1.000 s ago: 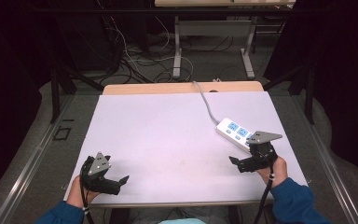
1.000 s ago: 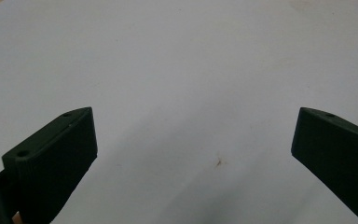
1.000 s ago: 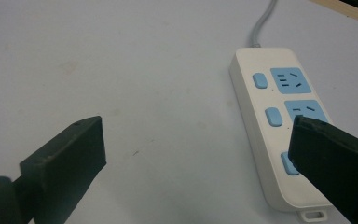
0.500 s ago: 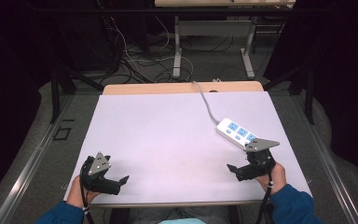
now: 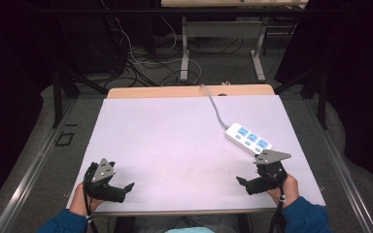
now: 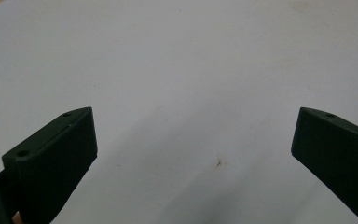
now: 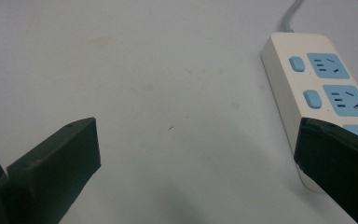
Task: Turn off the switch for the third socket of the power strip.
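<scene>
One power strip point(image 5: 248, 138) lies on the tabletop point(image 5: 175, 136) toward the right edge, set at a slant, its grey cord point(image 5: 214, 105) running off over the far edge. It is white with three blue sockets in the high view; the right gripper view shows two of them whole, each with a small blue switch beside it, and the corner of a third point(image 7: 314, 88). The right gripper point(image 5: 253, 183) sits near the front-right corner, just short of the strip's near end and not touching it — its jaws stand wide apart with nothing between them, and in its own view the right-hand jaw covers the strip's near end. The left gripper point(image 5: 117, 188) rests near the front-left corner, close to the front edge, jaws likewise spread wide and empty point(image 6: 193, 154) over bare white surface with a small brown mark. Two grippers, two hands, both in blue sleeves — the left hand point(image 5: 80, 201) and right hand point(image 5: 285, 189) come in over the front edge. Between the grippers and out to the far edge the surface is open, the strip the single thing lying on it. A wooden band shows along the far edge.
</scene>
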`<state>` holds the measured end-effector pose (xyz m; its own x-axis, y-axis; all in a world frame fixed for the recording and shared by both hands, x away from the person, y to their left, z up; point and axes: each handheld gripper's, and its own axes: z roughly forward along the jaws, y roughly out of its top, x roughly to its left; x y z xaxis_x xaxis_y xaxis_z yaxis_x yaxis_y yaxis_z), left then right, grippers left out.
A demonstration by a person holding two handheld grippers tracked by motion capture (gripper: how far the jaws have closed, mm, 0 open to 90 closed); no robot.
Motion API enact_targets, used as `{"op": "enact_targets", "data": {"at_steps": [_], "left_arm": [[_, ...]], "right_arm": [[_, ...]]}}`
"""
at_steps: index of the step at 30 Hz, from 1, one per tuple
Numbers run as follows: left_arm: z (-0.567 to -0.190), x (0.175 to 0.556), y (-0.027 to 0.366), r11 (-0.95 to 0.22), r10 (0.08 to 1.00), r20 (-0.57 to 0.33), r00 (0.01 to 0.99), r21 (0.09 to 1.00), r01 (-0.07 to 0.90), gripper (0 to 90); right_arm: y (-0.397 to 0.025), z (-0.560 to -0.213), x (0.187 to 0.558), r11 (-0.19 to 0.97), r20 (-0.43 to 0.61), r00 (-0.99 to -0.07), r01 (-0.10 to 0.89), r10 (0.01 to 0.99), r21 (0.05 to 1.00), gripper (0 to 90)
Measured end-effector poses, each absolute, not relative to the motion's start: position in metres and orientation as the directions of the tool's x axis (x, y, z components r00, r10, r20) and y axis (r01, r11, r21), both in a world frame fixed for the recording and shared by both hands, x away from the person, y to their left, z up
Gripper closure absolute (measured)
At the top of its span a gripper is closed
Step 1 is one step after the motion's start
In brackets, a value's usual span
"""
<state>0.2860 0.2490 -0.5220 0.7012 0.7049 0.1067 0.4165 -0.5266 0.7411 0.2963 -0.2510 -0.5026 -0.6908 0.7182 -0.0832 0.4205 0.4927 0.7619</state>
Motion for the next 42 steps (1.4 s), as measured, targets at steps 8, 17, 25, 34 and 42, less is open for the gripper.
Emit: {"op": "enact_targets", "data": {"at_steps": [8,17,25,34,42], "left_arm": [[-0.522,0.286,0.249,-0.527,0.705,0.107,0.701,0.741,0.417,0.0],[-0.522,0.286,0.249,-0.527,0.705,0.107,0.701,0.740,0.417,0.0],[-0.522,0.286,0.249,-0.532,0.704,0.113,0.702,0.739,0.414,0.0],[-0.522,0.287,0.249,-0.541,0.701,0.127,0.701,0.735,0.408,0.1],[-0.522,0.286,0.249,-0.541,0.702,0.127,0.701,0.735,0.408,0.0]], "right_arm": [[-0.250,-0.506,0.292,0.509,-0.096,-0.700,0.411,0.707,0.756,0.0],[-0.251,-0.511,0.286,0.505,-0.083,-0.700,0.422,0.709,0.753,0.0],[-0.251,-0.514,0.285,0.510,-0.084,-0.700,0.427,0.709,0.747,0.0],[-0.251,-0.516,0.282,0.512,-0.078,-0.701,0.435,0.709,0.741,0.0],[-0.251,-0.516,0.283,0.521,-0.089,-0.707,0.424,0.702,0.741,0.0]]}}
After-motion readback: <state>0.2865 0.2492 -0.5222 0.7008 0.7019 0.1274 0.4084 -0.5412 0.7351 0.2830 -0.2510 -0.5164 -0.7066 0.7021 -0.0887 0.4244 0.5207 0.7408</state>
